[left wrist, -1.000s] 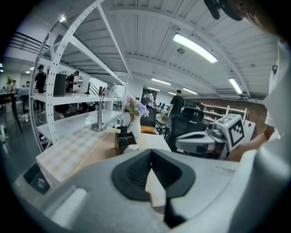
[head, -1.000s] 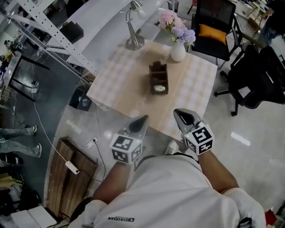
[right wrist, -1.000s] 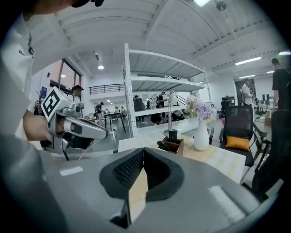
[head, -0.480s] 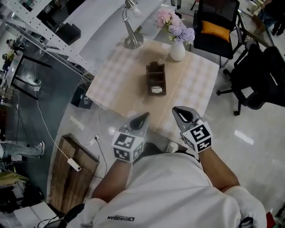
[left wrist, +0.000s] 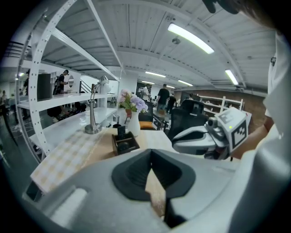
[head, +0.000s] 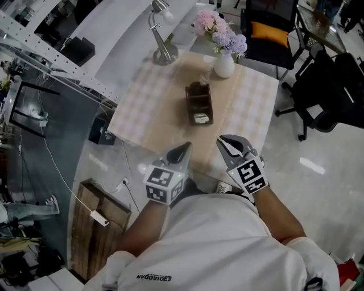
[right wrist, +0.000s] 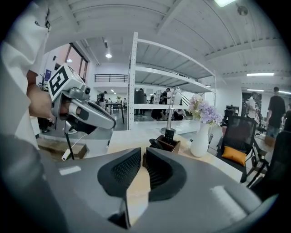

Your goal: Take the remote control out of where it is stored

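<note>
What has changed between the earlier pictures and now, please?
Both claws moved slightly toward the table. The right claw has just been opening its jaws, nothing between them. The left claw stays shut and empty; remote and wooden holder unmoved.

checked table [head: 250,105], silver desk lamp [head: 164,54] on its far corner, white vase [head: 224,66] of pink and purple flowers [head: 219,31] near it, black chair [head: 265,14] with orange cushion [head: 272,33] behind, wooden pallet [head: 98,227] on the floor
</note>
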A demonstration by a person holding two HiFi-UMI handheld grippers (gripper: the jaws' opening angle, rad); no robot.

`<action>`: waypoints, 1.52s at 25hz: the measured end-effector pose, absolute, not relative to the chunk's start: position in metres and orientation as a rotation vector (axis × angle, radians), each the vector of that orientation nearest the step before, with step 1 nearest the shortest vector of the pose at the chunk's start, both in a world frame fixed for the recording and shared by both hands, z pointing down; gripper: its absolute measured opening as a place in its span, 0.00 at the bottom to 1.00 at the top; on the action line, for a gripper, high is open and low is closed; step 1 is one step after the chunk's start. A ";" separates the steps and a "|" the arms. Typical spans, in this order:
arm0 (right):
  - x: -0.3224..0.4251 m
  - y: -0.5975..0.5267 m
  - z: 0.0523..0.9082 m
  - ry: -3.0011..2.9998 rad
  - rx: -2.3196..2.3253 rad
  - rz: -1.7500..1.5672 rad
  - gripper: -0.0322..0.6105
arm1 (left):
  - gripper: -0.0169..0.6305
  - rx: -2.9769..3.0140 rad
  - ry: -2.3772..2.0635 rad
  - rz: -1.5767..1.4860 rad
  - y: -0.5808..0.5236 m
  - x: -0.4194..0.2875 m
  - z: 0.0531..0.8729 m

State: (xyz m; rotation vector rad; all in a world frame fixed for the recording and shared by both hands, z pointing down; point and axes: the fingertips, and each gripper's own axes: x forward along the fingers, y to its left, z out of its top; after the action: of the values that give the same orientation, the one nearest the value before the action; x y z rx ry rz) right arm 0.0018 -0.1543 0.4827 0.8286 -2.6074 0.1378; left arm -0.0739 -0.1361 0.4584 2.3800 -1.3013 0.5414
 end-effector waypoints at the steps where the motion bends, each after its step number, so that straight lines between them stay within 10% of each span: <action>1: -0.002 -0.158 0.483 -2.598 0.838 0.124 0.12 | 0.03 2.390 -1.293 0.556 -0.140 -0.077 0.460; 22: -0.060 -0.229 0.552 -2.204 0.816 -0.181 0.35 | 0.03 2.463 -1.057 0.662 -0.206 -0.128 0.491; 38: -0.082 -0.238 0.576 -2.022 0.562 -0.428 0.25 | 0.03 2.467 -1.039 0.642 -0.216 -0.143 0.497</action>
State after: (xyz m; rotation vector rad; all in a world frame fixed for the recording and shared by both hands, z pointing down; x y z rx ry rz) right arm -0.0818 -0.2379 0.5758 0.5616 -2.0225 -0.4279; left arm -0.1435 -0.2159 0.4965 2.4672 -1.0390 0.6424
